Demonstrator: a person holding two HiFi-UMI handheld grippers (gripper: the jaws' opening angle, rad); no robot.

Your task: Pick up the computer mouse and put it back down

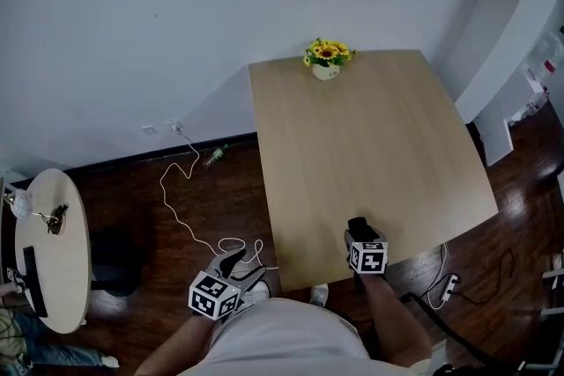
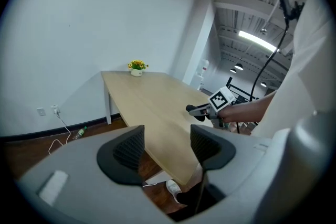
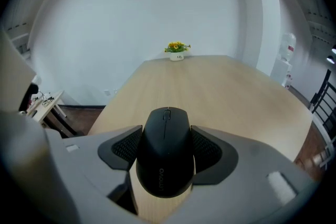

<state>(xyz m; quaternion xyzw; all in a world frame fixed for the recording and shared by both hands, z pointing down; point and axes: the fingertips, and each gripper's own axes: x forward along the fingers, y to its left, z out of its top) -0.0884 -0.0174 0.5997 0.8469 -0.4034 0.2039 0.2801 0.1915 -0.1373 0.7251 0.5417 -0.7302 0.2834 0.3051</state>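
Shows a light wooden table [image 1: 370,136] from above, set against a white wall [image 1: 132,31] on a dark wooden floor [image 1: 132,198]. Places the right gripper [image 1: 357,232] at the table's near edge, with its marker cube [image 1: 367,257] facing up. Clamps both pads of that gripper on the flanks of a black Lenovo computer mouse [image 3: 165,149], scroll wheel pointing toward the far edge. Locates the mouse over the tabletop near that near edge. Leaves unresolved whether its underside touches the wood or hangs just above it. Sets the left gripper [image 2: 167,147] off the table's left side, above the floor, with jaws spread apart and empty. Marks a pot of yellow flowers [image 1: 326,60] at the far edge of the table, well apart from the mouse. Traces a white cable [image 1: 181,189] across the floor from the wall. Includes a round side table [image 1: 53,251] at far left.
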